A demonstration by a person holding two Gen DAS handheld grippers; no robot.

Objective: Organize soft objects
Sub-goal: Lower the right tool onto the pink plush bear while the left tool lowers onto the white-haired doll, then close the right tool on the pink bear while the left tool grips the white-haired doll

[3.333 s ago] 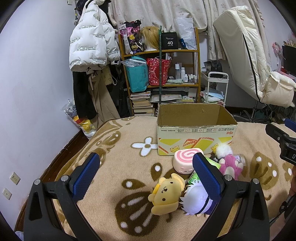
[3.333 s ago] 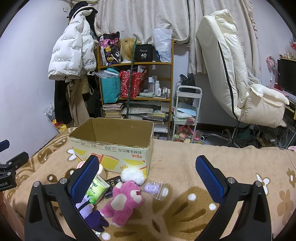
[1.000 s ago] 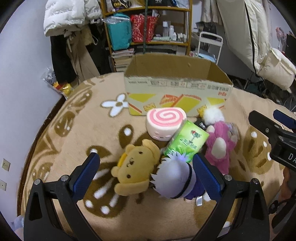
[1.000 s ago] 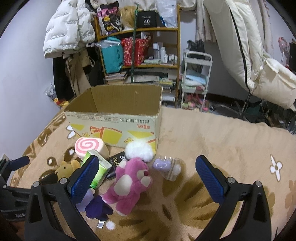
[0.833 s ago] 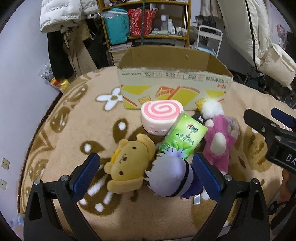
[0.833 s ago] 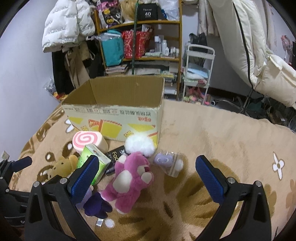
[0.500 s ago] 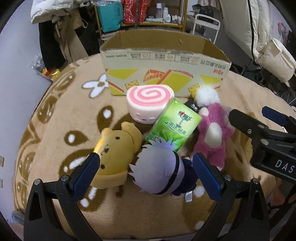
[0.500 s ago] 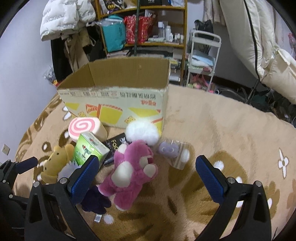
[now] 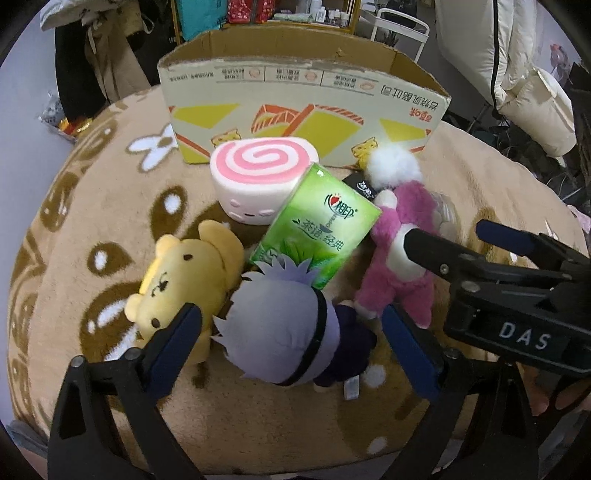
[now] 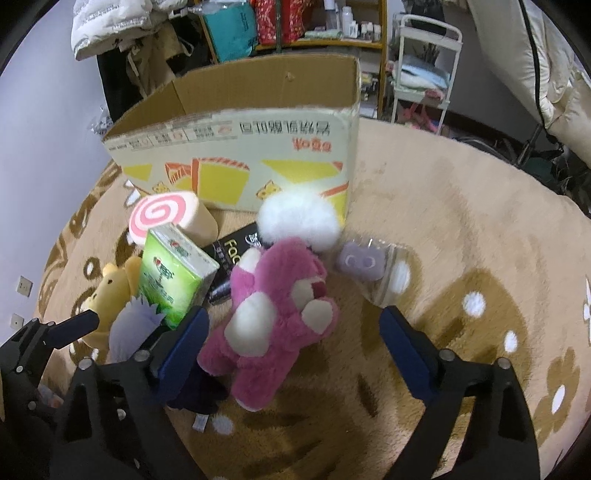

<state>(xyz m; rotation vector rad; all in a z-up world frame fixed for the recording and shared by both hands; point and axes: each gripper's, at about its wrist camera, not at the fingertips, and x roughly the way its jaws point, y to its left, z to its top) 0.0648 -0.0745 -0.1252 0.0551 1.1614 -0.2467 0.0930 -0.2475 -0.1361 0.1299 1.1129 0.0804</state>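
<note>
Soft toys lie on a brown patterned blanket (image 9: 92,206) in front of an open cardboard box (image 9: 303,96). My left gripper (image 9: 291,339) is open, its fingers on either side of a lilac-haired plush doll (image 9: 277,332). A yellow bear plush (image 9: 184,273), a pink swirl roll cushion (image 9: 262,173), a green tissue pack (image 9: 321,229) and a white pompom (image 9: 395,166) lie around it. My right gripper (image 10: 295,332) is open over a pink bear plush (image 10: 277,314); it also shows in the left wrist view (image 9: 443,240).
A black packet (image 10: 232,251) and a clear pouch holding a lilac item (image 10: 369,266) lie by the box (image 10: 240,147). Behind are a cluttered shelf (image 10: 295,22), a white trolley (image 10: 424,66), hanging coats (image 9: 92,55) and a cream chair (image 9: 517,74).
Both grippers have moved down and closer to the toys. The left one now straddles the lilac-haired doll; the right one now hangs over the pink bear. Both stayed open.
</note>
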